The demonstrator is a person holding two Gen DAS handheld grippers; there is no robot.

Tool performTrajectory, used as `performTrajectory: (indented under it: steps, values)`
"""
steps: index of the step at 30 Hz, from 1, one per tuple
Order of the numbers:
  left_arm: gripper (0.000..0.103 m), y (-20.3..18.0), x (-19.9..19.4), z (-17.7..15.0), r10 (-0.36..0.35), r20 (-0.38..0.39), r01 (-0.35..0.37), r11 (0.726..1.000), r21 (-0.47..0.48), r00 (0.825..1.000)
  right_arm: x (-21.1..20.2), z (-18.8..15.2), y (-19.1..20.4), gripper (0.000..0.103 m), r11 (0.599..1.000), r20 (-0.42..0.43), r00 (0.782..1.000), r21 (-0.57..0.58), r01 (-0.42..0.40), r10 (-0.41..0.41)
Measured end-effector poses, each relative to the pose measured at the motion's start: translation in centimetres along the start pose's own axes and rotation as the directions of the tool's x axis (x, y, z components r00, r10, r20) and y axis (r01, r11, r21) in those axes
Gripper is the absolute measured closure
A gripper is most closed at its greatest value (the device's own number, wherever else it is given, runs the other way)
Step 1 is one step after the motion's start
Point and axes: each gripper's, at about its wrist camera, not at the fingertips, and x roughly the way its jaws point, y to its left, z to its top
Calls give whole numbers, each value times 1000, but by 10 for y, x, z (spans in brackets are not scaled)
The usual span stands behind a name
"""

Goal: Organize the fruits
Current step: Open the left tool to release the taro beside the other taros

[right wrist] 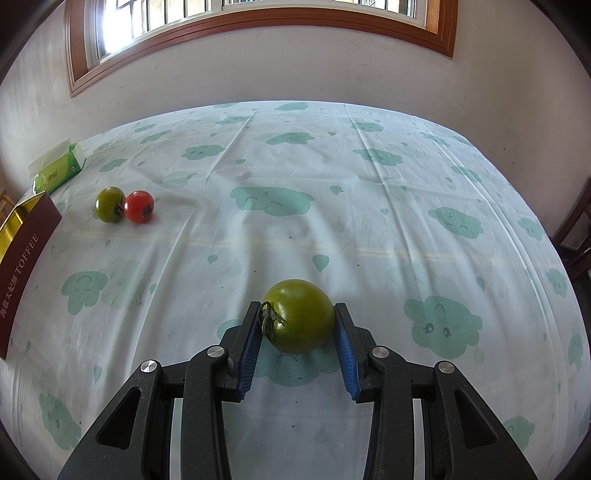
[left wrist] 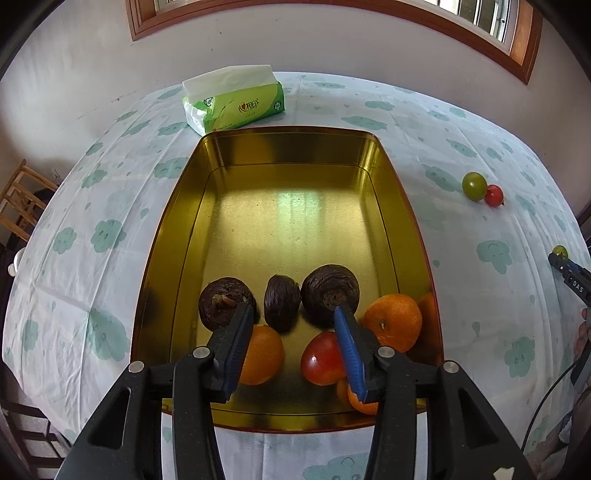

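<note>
A chair [left wrist: 18, 199] made of pale wood stands at the far left, beside the table. The table wears a white cloth [right wrist: 295, 229] with green smiling clouds and small drops on it. The cloth has soft folds and creases. Behind the table is a plain white wall [right wrist: 295, 74], and high on it a window [right wrist: 258, 22] with a brown wood frame lets in bright light.

A green pack of tissues [left wrist: 234, 98] lies at the far left of the table, just past the tin [left wrist: 295, 155]. The tin is gold inside and dark red outside. In its near end lie three dark brown fruits [left wrist: 282, 308] in a row, some oranges [left wrist: 393, 321] and a red tomato [left wrist: 323, 358].

The left tongs [left wrist: 293, 314] hang over the near end of the tin. They are wide open and hold nothing.

To the right of the tin, out on the cloth, a green tomato [right wrist: 110, 204] and a small red tomato [right wrist: 139, 206] sit touching each other.

Nearer and further right, the right tongs [right wrist: 297, 321] sit around another green tomato [right wrist: 301, 315]. This one rests on the cloth with its stem turned left. The left blue pad [right wrist: 251, 347] touches the stem side. The right pad looks just at the skin, but I cannot tell if the tongs squeeze it yet.

At the far right edge, something of dark wood [right wrist: 576, 236] stands by the table.
</note>
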Motion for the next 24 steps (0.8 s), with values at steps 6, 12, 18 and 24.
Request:
performTrajectory:
  steps: [6,12,18,24]
  values:
    - [59,1,-20,-8,-22,47,22,1000,-16,999,0,0,0,64,1000,0,1000,-1,1,-1]
    - [57,2,-39,-15,-3,103,4,1000,-11,995,0,-1,1,64,1000,0,1000,-2,2,-2]
    - [56,-1,-46,-15,-6,120,6,1000,-6,993,0,-1,0,64,1000,0,1000,-1,1,-1]
    - [56,-3,-50,-14,-1,114,2,1000,-9,994,0,-1,0,64,1000,0,1000,-1,1,-1]
